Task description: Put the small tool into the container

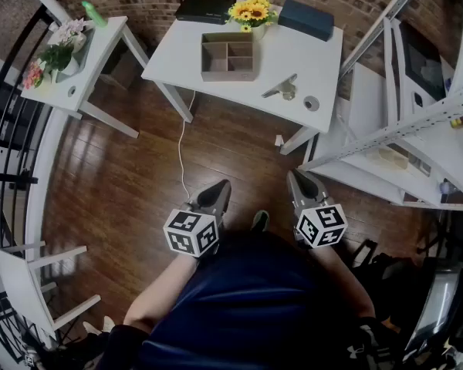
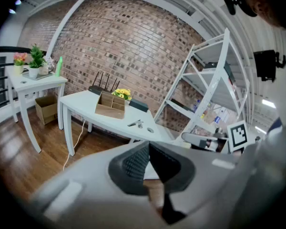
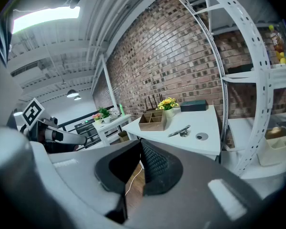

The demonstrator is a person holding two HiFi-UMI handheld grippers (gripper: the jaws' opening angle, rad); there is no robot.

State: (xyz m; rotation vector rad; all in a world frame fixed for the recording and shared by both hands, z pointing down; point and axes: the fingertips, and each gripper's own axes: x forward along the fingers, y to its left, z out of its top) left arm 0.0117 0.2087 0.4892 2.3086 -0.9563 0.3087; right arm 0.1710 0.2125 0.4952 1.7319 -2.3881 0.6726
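Your left claw (image 1: 219,186) and right claw (image 1: 295,178) are clenched empty; arriving clenched could knock the small tool (image 1: 280,88), right of the wooden container (image 1: 229,74), off the table (image 1: 318,58).

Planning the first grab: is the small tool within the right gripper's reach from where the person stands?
Probably not: the right gripper hangs shut by the body, well short of the table. The small tool lies uncovered.

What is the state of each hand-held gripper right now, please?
Left hand-held gripper: closed, holding nothing.
Right hand-held gripper: closed, holding nothing.
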